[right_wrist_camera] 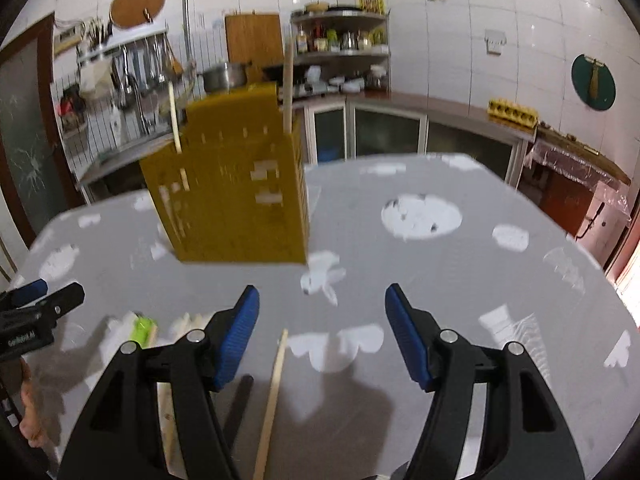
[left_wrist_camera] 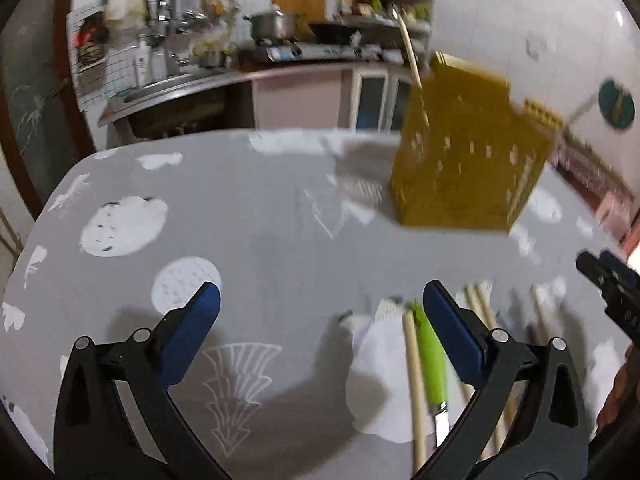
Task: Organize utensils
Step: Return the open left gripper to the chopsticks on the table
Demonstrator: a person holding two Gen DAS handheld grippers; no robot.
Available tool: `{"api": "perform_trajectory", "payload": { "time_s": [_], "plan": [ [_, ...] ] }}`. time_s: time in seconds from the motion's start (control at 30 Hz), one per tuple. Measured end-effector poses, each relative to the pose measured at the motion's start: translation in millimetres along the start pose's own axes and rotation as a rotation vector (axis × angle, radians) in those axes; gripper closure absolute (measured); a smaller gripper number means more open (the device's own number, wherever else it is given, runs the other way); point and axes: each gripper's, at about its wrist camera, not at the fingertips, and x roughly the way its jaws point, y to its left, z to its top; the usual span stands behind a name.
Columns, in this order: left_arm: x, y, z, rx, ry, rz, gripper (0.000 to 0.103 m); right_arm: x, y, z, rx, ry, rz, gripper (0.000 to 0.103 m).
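A yellow slotted utensil holder [left_wrist_camera: 468, 152] [right_wrist_camera: 236, 184] stands on the grey patterned tablecloth [left_wrist_camera: 260, 220] with wooden chopsticks [right_wrist_camera: 287, 92] sticking out of it. My left gripper [left_wrist_camera: 320, 296] is wide open above the cloth and holds nothing. Just right of it lie a green-handled knife [left_wrist_camera: 430, 356] and several loose chopsticks [left_wrist_camera: 412, 380]. My right gripper [right_wrist_camera: 322, 300] is open, and one chopstick [right_wrist_camera: 274, 396] lies on the cloth below the gap, nearer the left finger. Each gripper shows at the edge of the other's view, the right gripper [left_wrist_camera: 608, 280] and the left gripper [right_wrist_camera: 40, 300].
Behind the table runs a kitchen counter [left_wrist_camera: 224, 80] with a sink, a steel pot [left_wrist_camera: 274, 24] and a corner shelf [right_wrist_camera: 340, 52] of jars. A second counter [right_wrist_camera: 460, 108] lines the right wall. A hand [right_wrist_camera: 28, 412] shows at the lower left.
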Motion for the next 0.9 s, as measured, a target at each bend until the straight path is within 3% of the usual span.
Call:
{"api": "perform_trajectory", "payload": {
  "time_s": [0.1,0.33,0.43,0.57,0.9],
  "plan": [
    [12.8,-6.0,-4.7,0.036,0.037,0.015,0.005,19.2,3.0,-8.1,-0.010,0.060,-0.019,0.038],
    [30.3,-5.5,-10.0,0.015,0.121,0.012,0.005,41.2,12.1,-15.4,-0.051,0.162,-0.029,0.040],
    [32.9,-8.1,-12.0,0.030,0.136,0.019,0.005,49.0,17.2,-19.5,-0.064,0.213,-0.030,0.058],
    [38.7,-14.1,-15.2,0.059,0.166,0.017,0.010,48.0,14.8,-20.2,-0.046,0.217,-0.007,0.061],
    [24.8,-32.1,-17.8,0.122,0.107,0.017,0.012,48.6,11.0,-19.4,-0.017,0.222,0.012,0.061]
  ]
}}
